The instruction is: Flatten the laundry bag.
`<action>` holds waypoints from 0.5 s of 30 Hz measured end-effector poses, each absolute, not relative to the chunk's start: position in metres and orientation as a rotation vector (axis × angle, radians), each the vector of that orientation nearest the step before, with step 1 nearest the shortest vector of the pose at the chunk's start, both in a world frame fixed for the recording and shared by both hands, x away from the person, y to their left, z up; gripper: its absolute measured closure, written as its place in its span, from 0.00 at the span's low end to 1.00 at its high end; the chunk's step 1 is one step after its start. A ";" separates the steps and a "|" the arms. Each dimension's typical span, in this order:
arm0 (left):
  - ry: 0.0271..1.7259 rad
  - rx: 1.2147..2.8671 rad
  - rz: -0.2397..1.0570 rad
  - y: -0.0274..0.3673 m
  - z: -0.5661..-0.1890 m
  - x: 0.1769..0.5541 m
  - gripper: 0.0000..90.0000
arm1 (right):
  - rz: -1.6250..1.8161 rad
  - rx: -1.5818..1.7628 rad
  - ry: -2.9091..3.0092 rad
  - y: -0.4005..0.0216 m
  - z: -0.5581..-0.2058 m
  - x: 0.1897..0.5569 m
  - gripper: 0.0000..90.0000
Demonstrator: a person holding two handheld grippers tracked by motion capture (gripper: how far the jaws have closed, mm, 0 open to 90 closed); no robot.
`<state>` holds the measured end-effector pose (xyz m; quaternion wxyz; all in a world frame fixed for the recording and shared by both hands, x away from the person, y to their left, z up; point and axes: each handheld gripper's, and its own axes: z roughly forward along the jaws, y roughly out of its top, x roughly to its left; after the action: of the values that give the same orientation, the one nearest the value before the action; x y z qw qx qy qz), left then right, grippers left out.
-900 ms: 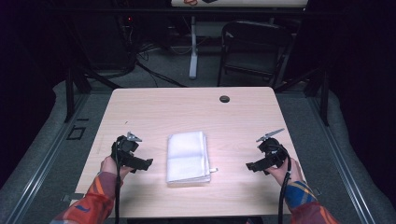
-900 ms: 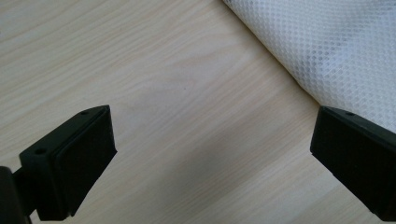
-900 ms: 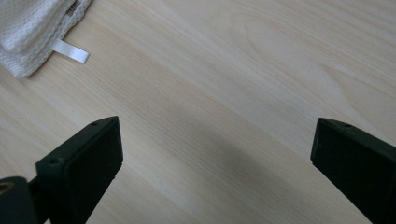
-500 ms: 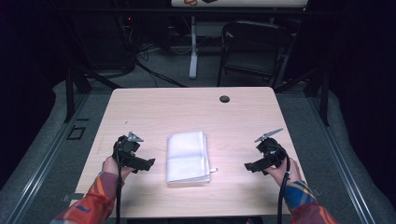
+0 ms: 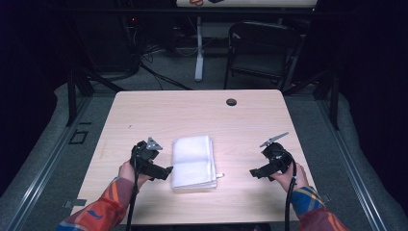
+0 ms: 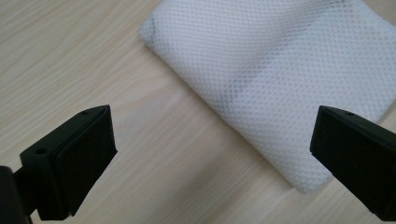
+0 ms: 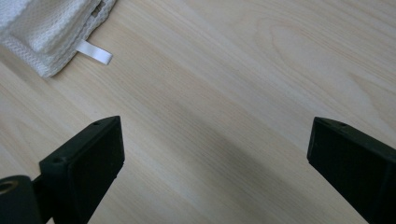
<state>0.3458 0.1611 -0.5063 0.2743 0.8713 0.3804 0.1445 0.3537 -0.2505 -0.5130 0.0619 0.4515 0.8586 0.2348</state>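
wooden table (image 5: 144,115), folded cloth (image 5: 193,161) (white mesh), black cap (image 5: 231,102)

From up high I see the light wooden table top (image 5: 159,115) lit brightly, while the room around it is very dark, almost black. The folded white mesh cloth (image 5: 193,161) glows so bright that its weave washes out there. In my left gripper view the cloth is sharp and its little holes are clear, but the black jaws close to the camera look soft. In my right gripper view a faint grey shadow crosses the wood.
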 end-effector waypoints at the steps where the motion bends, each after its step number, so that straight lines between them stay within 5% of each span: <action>1: 1.023 2.343 0.389 0.161 -0.506 0.346 0.00 | 0.710 1.365 2.596 -0.251 -0.513 0.354 0.04; 15: 0.894 2.403 0.359 0.125 -0.516 0.341 0.01 | 0.694 1.343 2.632 -0.244 -0.514 0.354 0.07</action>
<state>0.3409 0.1253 -0.5159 0.2729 0.8929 0.3323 0.1334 0.3538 -0.2438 -0.5139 0.0531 0.4419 0.8659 0.2283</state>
